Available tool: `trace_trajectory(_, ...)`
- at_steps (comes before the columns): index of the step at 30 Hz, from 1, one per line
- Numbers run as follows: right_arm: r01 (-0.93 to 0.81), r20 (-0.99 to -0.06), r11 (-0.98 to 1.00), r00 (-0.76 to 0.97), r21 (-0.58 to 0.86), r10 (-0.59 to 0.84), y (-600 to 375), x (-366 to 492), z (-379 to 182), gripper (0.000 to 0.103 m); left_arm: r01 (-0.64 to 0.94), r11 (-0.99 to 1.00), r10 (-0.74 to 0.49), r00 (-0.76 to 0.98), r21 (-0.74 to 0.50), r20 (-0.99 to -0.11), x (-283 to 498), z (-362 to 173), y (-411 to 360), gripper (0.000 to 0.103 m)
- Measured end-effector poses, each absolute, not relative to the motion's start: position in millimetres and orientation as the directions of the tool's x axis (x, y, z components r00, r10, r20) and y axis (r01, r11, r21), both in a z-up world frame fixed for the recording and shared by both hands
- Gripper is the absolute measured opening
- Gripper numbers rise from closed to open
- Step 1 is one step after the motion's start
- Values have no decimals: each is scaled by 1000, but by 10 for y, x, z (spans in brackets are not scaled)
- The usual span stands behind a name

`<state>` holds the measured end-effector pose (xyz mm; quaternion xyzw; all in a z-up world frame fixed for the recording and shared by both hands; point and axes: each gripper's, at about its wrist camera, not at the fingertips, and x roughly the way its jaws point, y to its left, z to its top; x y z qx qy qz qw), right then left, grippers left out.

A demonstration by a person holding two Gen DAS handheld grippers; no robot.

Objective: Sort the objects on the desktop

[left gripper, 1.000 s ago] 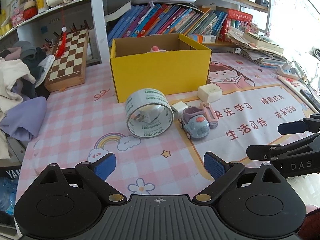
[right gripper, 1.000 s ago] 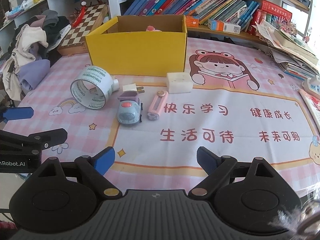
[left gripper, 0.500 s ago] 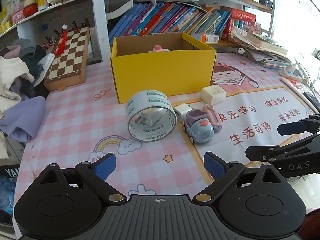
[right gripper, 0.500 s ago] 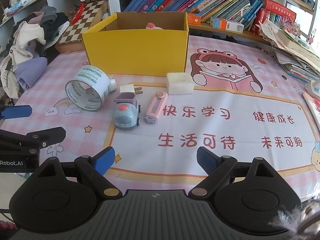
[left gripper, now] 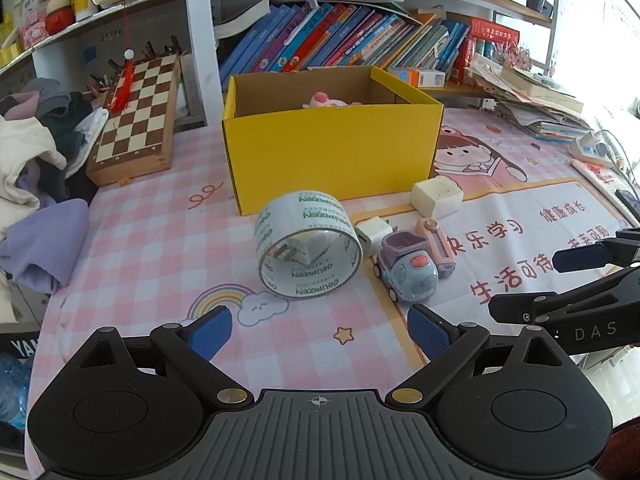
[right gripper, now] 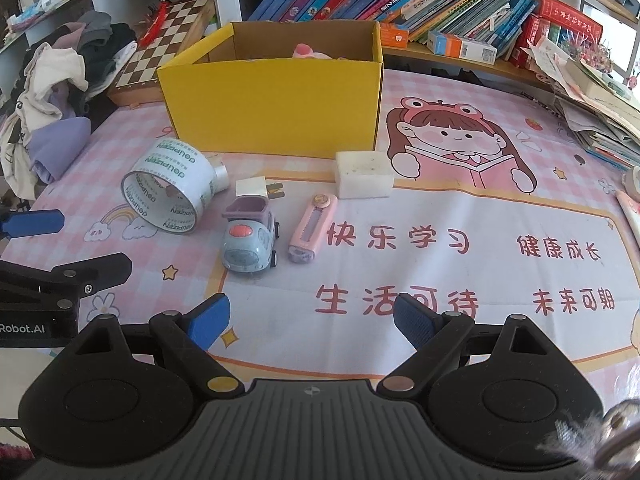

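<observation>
- Left gripper [left gripper: 319, 330]: blue-padded jaws spread wide, nothing between them, hovering over the pink checked desk mat [left gripper: 152, 248].
- Clear roll of packing tape with green lettering [left gripper: 306, 248] stands on edge straight ahead of the left gripper, slightly left of its centre line.
- Small white plug charger [left gripper: 370, 235] lies just behind the roll to the right, touching or nearly so.
- Right gripper [right gripper: 311, 322]: jaws released wide, empty.
- Blue-grey toy truck with purple bed [right gripper: 250, 240] sits ahead-left of the right gripper; pink slide utility knife [right gripper: 310, 226] lies just beside it, almost dead ahead.
- White foam block [right gripper: 364, 174] lies further ahead, near the front wall of the open yellow cardboard box [right gripper: 272, 108].
- Pink plush item [right gripper: 306, 51] is inside the box.
</observation>
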<state>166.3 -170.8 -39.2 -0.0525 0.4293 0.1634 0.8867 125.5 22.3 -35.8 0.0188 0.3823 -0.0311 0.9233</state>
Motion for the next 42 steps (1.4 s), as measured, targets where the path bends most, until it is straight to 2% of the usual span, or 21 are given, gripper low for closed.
trace_trajectory(8,-324,-771,944,585,62,252,-1765,1757,-380,85,74,997,-50,719,6,-693,1335,-352,203,95)
trace_trajectory(29,-376,-786,925,553,62,277,-1753,2292,-407,85,-14,1000,13,718,4,-696,1859,-410,239,95)
trace_trajectory(42,-408,-797,909,520,86,309,-1777,2684,-475,85,-67,998,52,670,10,-741,2139,-577,240,95)
